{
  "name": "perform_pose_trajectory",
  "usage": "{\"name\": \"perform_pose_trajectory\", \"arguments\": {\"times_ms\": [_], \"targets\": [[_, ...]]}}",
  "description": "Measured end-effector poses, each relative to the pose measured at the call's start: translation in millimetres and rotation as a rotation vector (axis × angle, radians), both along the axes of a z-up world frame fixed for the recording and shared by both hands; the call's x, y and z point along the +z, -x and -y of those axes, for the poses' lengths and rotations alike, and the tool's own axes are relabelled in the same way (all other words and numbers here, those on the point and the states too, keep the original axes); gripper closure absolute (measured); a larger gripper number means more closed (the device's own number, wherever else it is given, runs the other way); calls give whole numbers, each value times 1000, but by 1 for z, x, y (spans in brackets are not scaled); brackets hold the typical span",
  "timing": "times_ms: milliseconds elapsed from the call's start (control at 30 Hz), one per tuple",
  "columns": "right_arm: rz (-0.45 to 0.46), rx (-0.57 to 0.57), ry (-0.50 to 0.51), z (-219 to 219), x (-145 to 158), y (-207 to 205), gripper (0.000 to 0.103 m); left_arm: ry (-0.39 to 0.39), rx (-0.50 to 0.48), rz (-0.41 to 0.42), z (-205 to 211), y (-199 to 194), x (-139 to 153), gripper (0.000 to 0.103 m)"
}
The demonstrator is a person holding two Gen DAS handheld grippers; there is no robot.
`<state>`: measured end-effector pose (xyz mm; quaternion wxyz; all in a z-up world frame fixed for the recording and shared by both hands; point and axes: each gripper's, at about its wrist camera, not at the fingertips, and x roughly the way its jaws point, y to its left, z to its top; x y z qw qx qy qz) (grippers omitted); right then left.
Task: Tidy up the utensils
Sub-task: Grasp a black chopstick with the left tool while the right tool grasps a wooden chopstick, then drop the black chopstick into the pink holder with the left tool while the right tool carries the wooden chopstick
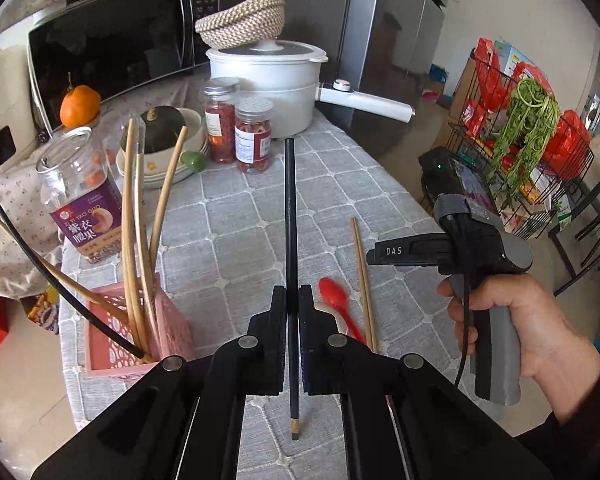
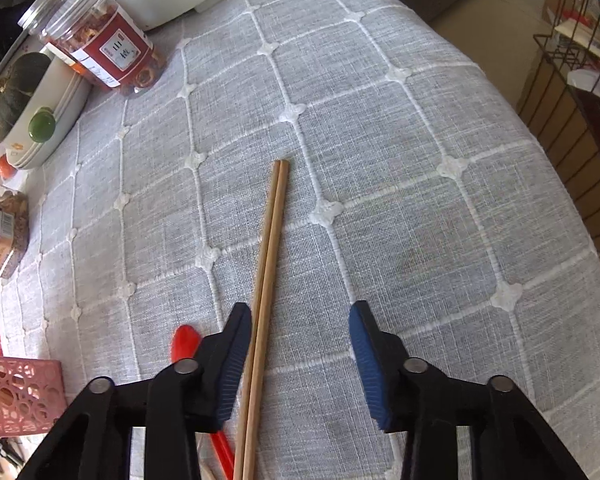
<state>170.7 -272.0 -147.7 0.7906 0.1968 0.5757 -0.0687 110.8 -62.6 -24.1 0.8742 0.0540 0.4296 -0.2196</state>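
My left gripper (image 1: pixel 292 295) is shut on a black chopstick (image 1: pixel 290 216) and holds it above the grey tablecloth, pointing away from me. A pink perforated utensil holder (image 1: pixel 138 330) stands to its left with several wooden chopsticks and one black one in it. A pair of wooden chopsticks (image 1: pixel 363 280) and a red spoon (image 1: pixel 338 300) lie on the cloth to the right. My right gripper (image 2: pixel 300 316) is open just above the wooden chopstick pair (image 2: pixel 266 280), which runs beside its left finger. The red spoon (image 2: pixel 185 342) lies left of that finger. The pink holder (image 2: pixel 20 394) shows at lower left.
A clear jar with a purple label (image 1: pixel 82 196), two red-filled jars (image 1: pixel 240 132), stacked bowls with a dark squash (image 1: pixel 164 140), a white pot (image 1: pixel 268 80) and a microwave (image 1: pixel 112 40) stand behind. The table edge drops off to the right, near a wire rack (image 1: pixel 516 132).
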Motion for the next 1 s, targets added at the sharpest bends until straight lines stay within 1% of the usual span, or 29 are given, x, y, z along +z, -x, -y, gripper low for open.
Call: {"name": "perform_pose_trajectory", "arguments": {"times_ms": [167, 233, 267, 300, 333, 367, 500, 600, 700, 867, 1000], "targets": [[-11, 43, 23, -16, -10, -9, 69, 12, -2, 4, -17, 4, 0, 97], [-9, 60, 82, -24, -10, -12, 72, 21, 4, 1, -24, 5, 1, 97], [-16, 74, 120, -29, -10, -13, 77, 27, 6, 0, -28, 6, 1, 97], [-21, 81, 150, -32, -10, -14, 89, 34, 8, -3, -30, 7, 2, 97], [-25, 84, 159, -33, -10, -14, 91, 40, 8, -6, -33, 9, 3, 97], [-25, 80, 155, -34, -9, -14, 94, 44, 8, -6, -35, 10, 3, 97], [8, 77, 100, -31, 0, -9, 95, 48, 3, 8, -42, 18, 7, 97], [70, 90, 56, -32, 21, 0, 95, 45, -1, 37, -47, 26, 13, 97], [159, 116, 39, -38, 49, 12, 95, 48, -12, 81, -51, 35, 24, 97], [311, 154, 17, -49, 93, 44, 95, 83, -32, 129, -57, 52, 44, 97], [426, 166, -3, -56, 125, 66, 95, 127, -26, 183, -65, 62, 66, 97]]}}
